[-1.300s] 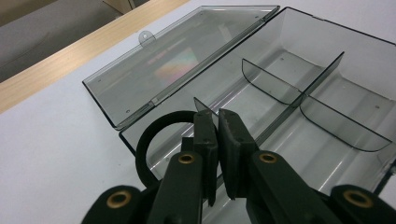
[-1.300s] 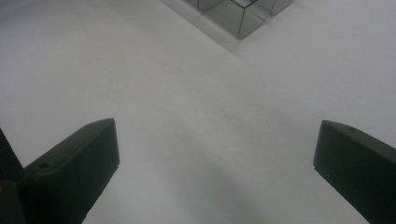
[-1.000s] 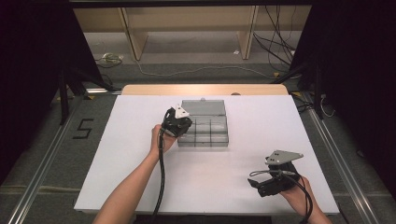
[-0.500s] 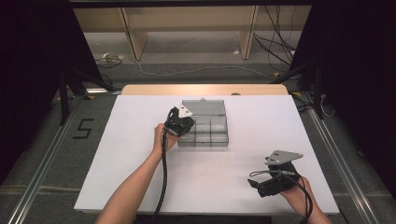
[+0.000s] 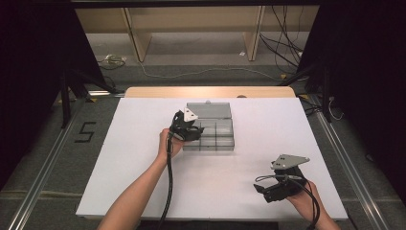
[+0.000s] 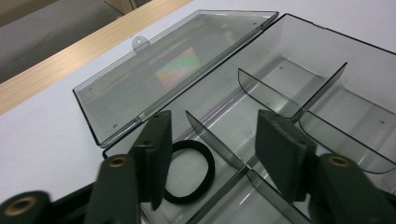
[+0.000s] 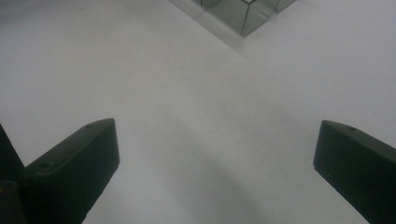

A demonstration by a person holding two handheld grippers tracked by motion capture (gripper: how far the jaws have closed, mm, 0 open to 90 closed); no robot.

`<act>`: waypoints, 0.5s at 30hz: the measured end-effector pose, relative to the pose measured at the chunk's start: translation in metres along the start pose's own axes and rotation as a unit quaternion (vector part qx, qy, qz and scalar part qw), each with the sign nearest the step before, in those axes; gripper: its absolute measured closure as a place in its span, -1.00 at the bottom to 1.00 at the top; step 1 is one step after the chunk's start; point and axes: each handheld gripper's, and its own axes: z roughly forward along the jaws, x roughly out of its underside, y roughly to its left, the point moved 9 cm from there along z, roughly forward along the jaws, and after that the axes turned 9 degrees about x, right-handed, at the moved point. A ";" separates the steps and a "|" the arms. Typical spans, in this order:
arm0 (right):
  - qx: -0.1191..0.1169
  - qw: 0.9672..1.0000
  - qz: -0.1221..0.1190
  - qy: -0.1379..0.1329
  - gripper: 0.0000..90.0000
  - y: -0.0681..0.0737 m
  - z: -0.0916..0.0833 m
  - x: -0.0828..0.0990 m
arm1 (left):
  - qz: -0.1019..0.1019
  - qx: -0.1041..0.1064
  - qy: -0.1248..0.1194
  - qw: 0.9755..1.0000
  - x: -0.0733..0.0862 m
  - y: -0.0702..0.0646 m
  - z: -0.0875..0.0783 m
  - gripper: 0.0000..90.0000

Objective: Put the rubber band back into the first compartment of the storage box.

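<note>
A clear grey compartment box [image 5: 218,136] lies open at the middle of the white table, its lid [image 5: 208,110] folded flat behind it. My left gripper [image 5: 192,132] hovers over the box's left end. Its jaws have just been opening and now stand open [image 6: 212,147] with nothing held between them. A black elastic ring [image 6: 191,173] lies flat in the near-left compartment, under the left jaw. The lid [image 6: 173,70] and the curved dividers [image 6: 275,93] are plain to see. My right gripper [image 5: 262,186] rests near the table's front right, open [image 7: 215,154] above bare table.
The white table top [image 5: 143,158] spreads around the box. A wooden strip [image 5: 210,92] runs along its far edge. A corner of the box [image 7: 245,11] shows at the top of the right gripper view. Cables trail from both grippers.
</note>
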 end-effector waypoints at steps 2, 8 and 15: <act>0.001 1.000 0.001 0.001 -0.98 0.000 -0.001 0.001 | -0.007 0.000 0.005 1.000 0.001 -0.001 0.000 -0.27; 0.002 1.000 0.002 -0.002 -0.97 -0.001 -0.002 0.000 | -0.016 0.012 0.021 1.000 0.007 -0.002 0.000 -0.54; 0.003 1.000 0.003 -0.001 -0.98 -0.001 -0.002 0.000 | -0.020 0.021 0.035 0.999 0.012 -0.006 0.003 -0.59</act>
